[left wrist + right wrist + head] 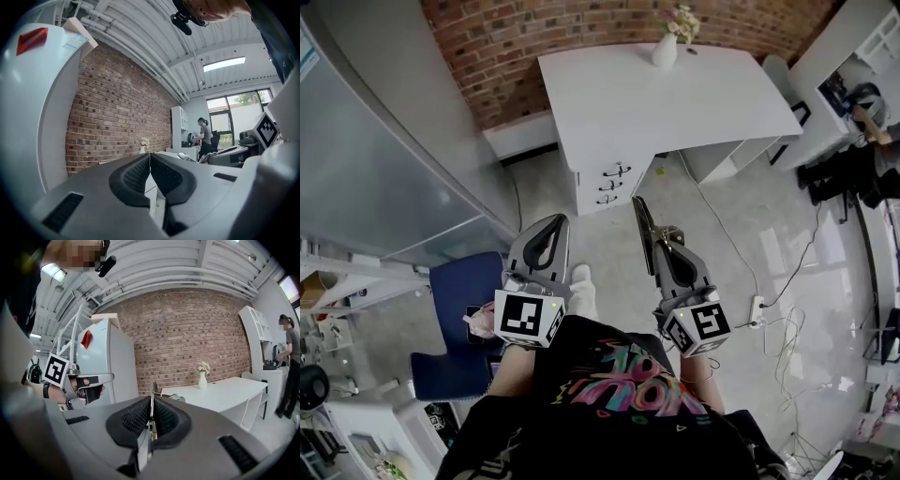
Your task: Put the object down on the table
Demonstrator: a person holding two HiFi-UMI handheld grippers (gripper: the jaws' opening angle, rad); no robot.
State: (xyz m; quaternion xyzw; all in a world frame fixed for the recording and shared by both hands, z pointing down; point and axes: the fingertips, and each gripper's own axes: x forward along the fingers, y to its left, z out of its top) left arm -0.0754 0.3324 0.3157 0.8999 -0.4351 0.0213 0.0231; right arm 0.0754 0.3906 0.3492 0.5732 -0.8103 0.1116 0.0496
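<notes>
Well short of the white table [675, 103], thin object [153, 391] in right gripper [150, 404].

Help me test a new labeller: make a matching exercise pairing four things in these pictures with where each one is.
Things:
1 vase
2 blue chair
3 thin metal object
4 power strip

Places:
A on the floor, at the head view's right
B between the right gripper's fingers
C on the white table
D on the floor, at the head view's left

Pairs: 1-C, 2-D, 3-B, 4-A
</notes>
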